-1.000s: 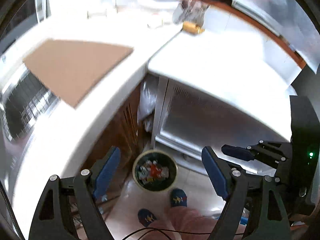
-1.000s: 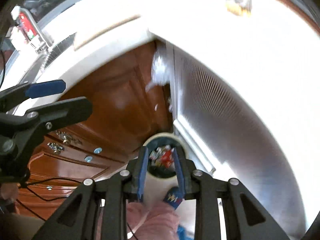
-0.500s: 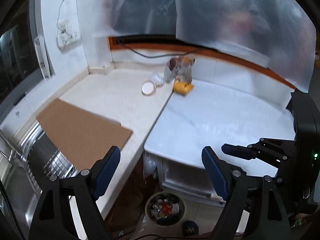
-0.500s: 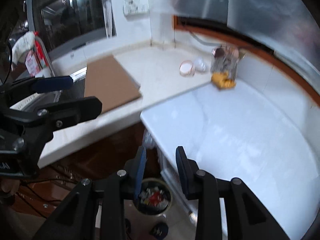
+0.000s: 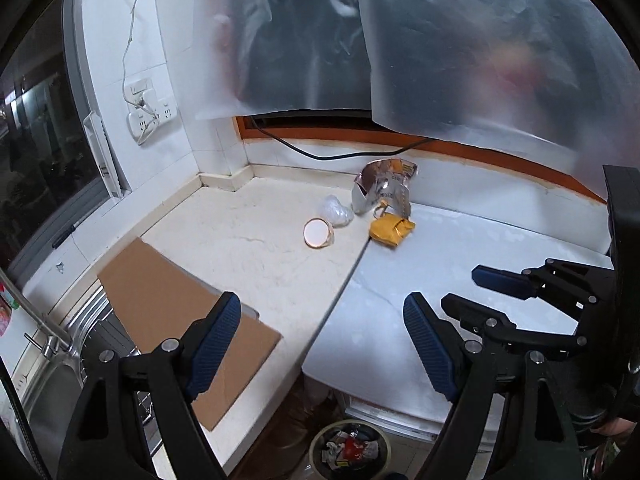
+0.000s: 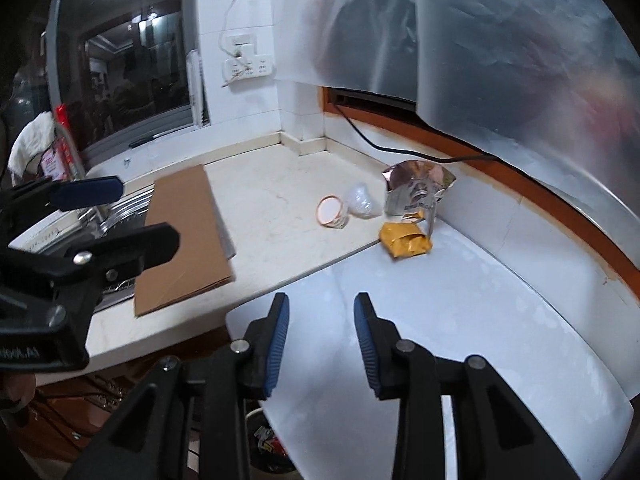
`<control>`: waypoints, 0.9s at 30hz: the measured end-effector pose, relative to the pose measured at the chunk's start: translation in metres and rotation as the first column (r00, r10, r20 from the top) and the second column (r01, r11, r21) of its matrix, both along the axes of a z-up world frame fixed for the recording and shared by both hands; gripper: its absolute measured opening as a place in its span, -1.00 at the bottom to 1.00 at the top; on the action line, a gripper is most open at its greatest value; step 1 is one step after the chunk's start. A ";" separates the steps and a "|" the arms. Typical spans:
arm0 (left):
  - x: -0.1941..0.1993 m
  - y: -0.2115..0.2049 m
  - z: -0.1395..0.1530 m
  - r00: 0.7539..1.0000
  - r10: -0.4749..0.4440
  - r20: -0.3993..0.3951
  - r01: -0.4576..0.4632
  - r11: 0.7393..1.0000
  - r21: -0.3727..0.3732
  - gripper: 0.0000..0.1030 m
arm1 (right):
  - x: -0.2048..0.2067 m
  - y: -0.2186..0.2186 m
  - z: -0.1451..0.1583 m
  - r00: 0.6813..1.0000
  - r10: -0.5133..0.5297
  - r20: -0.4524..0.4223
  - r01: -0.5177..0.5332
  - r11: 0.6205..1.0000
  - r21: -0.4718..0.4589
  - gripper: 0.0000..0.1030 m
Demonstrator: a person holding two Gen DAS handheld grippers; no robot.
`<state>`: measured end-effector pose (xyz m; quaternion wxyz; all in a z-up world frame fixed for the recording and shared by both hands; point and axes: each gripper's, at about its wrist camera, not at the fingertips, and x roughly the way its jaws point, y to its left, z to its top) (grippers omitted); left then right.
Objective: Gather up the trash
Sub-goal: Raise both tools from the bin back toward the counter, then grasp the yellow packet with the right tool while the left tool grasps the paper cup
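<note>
We find four pieces of trash grouped at the back of the counter, near the corner: a crumpled silver foil snack bag [image 5: 382, 190] standing upright, a flattened yellow wrapper [image 5: 391, 231] just in front of it, a clear crumpled plastic film [image 5: 338, 210] to its left, and a small round paper cup [image 5: 318, 233] lying on its side. All four lie straight ahead of both grippers and well apart from the fingers.

The left gripper [image 5: 320, 344] stands wide open and holds nothing. The right gripper [image 6: 320, 344] is partly open with nothing between its pads; its jaws have just been opening.

We judge the yellow wrapper the nearest item, with its long axis running roughly across the view. The right gripper appears the better aligned with it. The round trash bin [image 5: 351, 450] sits on the floor below the counter edge, already holding wrappers.
</note>
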<state>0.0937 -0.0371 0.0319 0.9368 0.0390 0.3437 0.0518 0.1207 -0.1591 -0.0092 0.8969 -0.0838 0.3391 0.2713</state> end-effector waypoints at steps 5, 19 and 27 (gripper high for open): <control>0.022 0.001 -0.002 1.000 0.001 -0.020 -0.002 1.000 -0.011 0.60 | 0.023 -0.006 -0.001 0.999 -0.041 -0.022 0.041 0.999 0.014 -0.26; 0.109 0.028 -0.025 0.995 -0.043 -0.094 0.039 0.998 -0.046 0.83 | 0.087 -0.020 -0.008 0.976 -0.205 -0.071 0.206 0.979 0.007 0.09; 0.187 0.061 -0.061 0.979 -0.080 -0.188 0.050 0.986 -0.158 0.84 | 0.136 -0.008 -0.033 0.936 -0.310 -0.168 0.316 0.949 0.013 0.32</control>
